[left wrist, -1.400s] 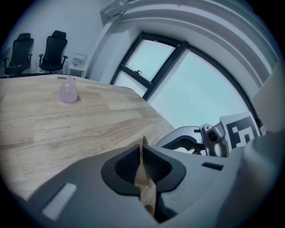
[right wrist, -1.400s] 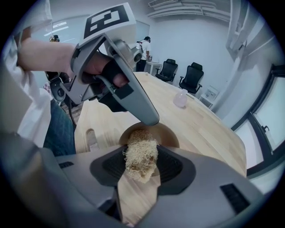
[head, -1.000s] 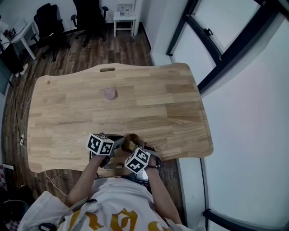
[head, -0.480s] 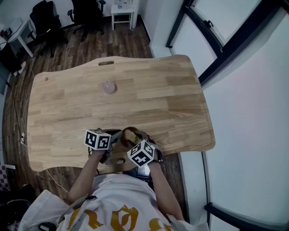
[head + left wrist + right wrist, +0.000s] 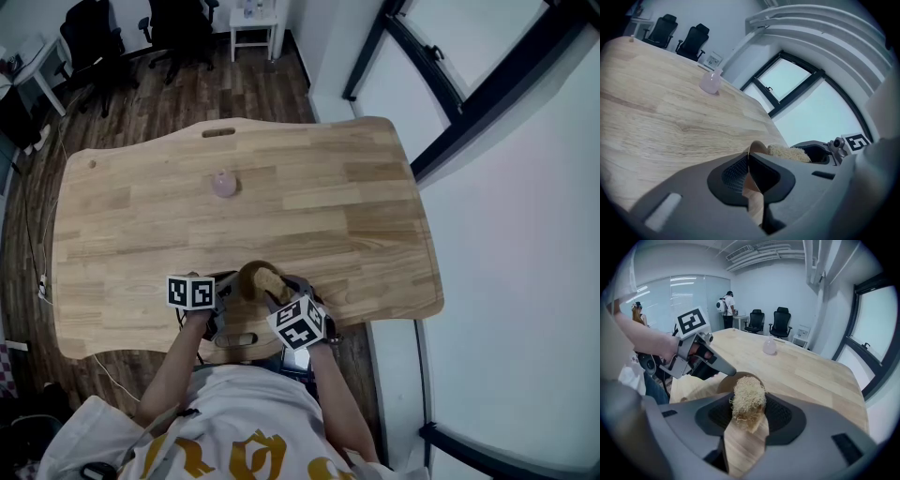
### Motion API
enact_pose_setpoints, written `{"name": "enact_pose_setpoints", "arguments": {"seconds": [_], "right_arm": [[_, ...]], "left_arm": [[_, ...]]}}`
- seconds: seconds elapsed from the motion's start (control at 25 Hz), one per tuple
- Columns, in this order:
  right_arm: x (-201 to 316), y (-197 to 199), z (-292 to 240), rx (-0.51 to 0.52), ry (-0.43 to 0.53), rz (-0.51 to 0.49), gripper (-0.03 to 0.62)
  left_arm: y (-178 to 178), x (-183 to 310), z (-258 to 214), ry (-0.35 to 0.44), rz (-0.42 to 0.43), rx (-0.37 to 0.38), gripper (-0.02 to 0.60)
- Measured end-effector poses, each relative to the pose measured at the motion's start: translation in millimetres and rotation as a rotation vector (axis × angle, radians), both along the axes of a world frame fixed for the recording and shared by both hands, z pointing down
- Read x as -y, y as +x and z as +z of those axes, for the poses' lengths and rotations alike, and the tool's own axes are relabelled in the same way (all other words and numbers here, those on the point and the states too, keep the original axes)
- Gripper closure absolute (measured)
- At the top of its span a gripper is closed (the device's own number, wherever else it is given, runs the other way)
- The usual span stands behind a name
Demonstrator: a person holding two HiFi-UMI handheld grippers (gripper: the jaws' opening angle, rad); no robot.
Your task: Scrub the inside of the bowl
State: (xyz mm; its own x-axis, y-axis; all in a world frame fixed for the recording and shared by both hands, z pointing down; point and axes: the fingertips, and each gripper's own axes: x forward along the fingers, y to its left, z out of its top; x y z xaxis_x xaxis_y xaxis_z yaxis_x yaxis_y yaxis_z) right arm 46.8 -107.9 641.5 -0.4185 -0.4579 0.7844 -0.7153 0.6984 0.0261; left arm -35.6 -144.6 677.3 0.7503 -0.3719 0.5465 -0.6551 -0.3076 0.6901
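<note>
A brown wooden bowl [image 5: 249,279] sits near the wooden table's [image 5: 328,216] front edge. My left gripper [image 5: 223,296] is shut on the bowl's left rim; in the left gripper view the thin brown rim [image 5: 754,192] is pinched between the jaws of the left gripper [image 5: 752,161]. My right gripper [image 5: 281,298] is shut on a pale fibrous scrubber [image 5: 747,397], held at the bowl [image 5: 726,383], over its inside. The scrubber [image 5: 788,153] also shows past the rim in the left gripper view. In the right gripper view the left gripper [image 5: 725,371] grips the bowl's far rim.
A small pink cup [image 5: 223,184] stands far back on the table, also visible as a pink cup [image 5: 769,347] in the right gripper view. The table's front edge lies just under both grippers. Office chairs [image 5: 94,47] and people stand beyond the table.
Both grippers have shifted a little left with the bowl. The scrubber has moved slightly across the bowl's inside.
</note>
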Motion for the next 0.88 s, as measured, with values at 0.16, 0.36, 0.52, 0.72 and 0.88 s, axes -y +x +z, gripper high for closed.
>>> {"name": "enact_pose_setpoints", "arguments": {"seconds": [0.16,0.36,0.52,0.72,0.88], "right_arm": [[2,3,-8,0.041,0.005,0.041,0.41],[4,11,-19,0.06,0.03,0.084,0.41],[2,22,-48,0.142,0.058,0.181,0.41],[-1,36,-91,0.193,0.16,0.27,0.41],[-13,48,-107,0.184,0.214,0.322,0.41]], "left_arm": [[-6,-1,9,-0.033,-0.043,-0.024,0.569],[-12,5,9,0.017,-0.107,0.005,0.549],[-17,2,-3,0.096,-0.098,0.081,0.479],[-23,-1,-52,0.322,-0.09,0.182,0.48],[-15,-18,-107,0.519,-0.059,0.228,0.58]]}}
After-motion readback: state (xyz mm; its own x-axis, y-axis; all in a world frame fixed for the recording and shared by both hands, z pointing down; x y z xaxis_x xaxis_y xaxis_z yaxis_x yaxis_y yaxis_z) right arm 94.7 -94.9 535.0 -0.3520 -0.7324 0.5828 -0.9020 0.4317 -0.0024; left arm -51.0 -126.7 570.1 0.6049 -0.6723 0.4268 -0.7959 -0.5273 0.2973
